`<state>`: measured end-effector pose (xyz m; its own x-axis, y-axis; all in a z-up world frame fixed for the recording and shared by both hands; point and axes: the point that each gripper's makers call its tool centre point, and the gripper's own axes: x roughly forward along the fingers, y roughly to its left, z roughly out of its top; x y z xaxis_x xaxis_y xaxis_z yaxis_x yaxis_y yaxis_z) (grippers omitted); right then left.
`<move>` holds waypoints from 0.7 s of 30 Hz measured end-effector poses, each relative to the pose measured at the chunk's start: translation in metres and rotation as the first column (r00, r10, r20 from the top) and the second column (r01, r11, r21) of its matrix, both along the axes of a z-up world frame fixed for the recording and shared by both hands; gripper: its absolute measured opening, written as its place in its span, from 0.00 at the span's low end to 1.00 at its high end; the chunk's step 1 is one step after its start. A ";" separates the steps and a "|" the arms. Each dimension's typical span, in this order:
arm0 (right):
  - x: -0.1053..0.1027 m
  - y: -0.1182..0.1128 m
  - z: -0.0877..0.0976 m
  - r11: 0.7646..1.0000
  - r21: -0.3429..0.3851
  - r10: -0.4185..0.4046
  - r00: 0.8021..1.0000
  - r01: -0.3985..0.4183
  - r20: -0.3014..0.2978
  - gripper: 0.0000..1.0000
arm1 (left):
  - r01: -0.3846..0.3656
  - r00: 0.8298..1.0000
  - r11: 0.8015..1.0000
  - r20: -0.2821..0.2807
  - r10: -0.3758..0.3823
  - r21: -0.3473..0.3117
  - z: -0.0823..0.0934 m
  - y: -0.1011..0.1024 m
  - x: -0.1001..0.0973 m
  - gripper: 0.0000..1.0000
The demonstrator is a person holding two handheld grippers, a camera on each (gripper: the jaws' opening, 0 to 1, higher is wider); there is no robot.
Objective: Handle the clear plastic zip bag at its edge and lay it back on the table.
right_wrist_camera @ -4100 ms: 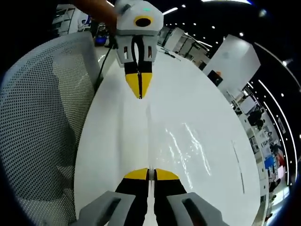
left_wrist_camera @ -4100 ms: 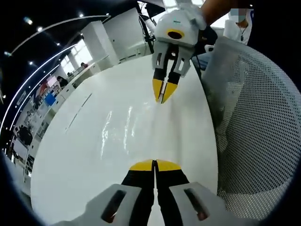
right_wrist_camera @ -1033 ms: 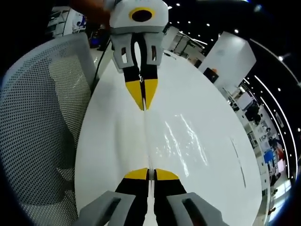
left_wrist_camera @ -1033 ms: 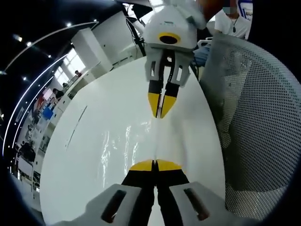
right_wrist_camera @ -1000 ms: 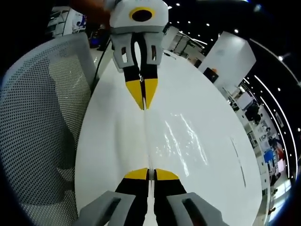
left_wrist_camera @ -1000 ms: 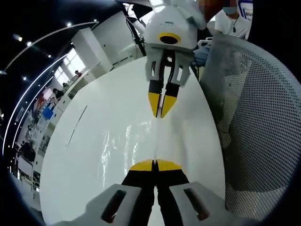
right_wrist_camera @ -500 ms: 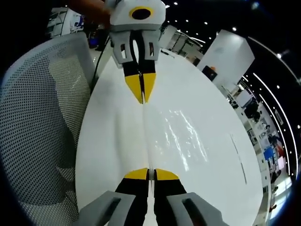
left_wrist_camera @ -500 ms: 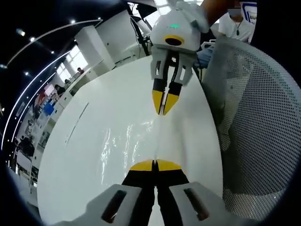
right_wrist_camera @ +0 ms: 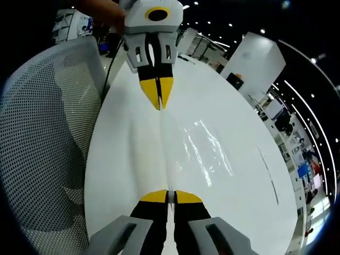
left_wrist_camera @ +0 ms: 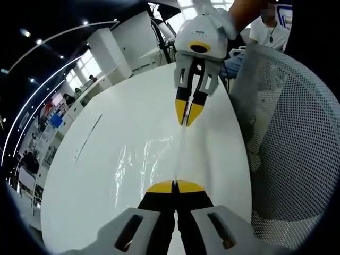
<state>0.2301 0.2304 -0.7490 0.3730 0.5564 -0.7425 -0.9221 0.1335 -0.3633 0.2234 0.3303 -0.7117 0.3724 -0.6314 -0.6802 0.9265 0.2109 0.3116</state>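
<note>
Since a moment ago my two hands have drawn a little further apart, so the clear, glossy plastic zip bag (left_wrist_camera: 154, 159) is pulled tauter between them. My left yellow-tipped hand-held gripper (left_wrist_camera: 174, 186) has its jaws pressed together on the near end of the bag's edge, and straight ahead of it my right yellow-tipped hand-held gripper (left_wrist_camera: 187, 112) pinches the far end of the same edge. From the right gripper view the picture is mirrored: the right gripper (right_wrist_camera: 167, 196) is closed on the edge, the left gripper (right_wrist_camera: 156, 94) facing it, the bag (right_wrist_camera: 204, 151) spreading out to one side over the white tabletop (right_wrist_camera: 122, 159). A grey mesh chair back (left_wrist_camera: 289, 138) stands just beside the table. I judge the bag is stretched and ready to be lowered and released.
</note>
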 end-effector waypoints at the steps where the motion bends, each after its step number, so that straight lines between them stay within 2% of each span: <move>1: 0.000 0.000 -0.001 1.000 -0.003 -0.001 1.000 0.001 -0.004 0.00 | 0.006 1.000 1.000 0.002 -0.006 0.001 0.000 -0.001 -0.001 0.00; 9: -0.002 -0.003 0.003 1.000 -0.019 0.004 1.000 -0.004 0.005 0.01 | 0.036 0.999 0.999 0.024 -0.036 0.010 0.001 -0.003 -0.006 0.00; 17: -0.010 0.001 0.013 0.999 -0.012 0.050 0.999 -0.050 -0.011 0.13 | 0.051 0.998 0.998 0.045 -0.052 0.021 0.003 -0.005 -0.007 0.00; 21: -0.013 0.006 0.026 0.998 0.016 0.057 0.998 -0.057 -0.021 0.16 | 0.056 0.997 0.998 0.047 -0.057 0.028 0.002 -0.005 -0.010 0.00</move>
<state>0.2173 0.2369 -0.7229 0.3245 0.5879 -0.7410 -0.9359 0.0858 -0.3417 0.2139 0.3255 -0.7095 0.3695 -0.6340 -0.6794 0.9205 0.1496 0.3610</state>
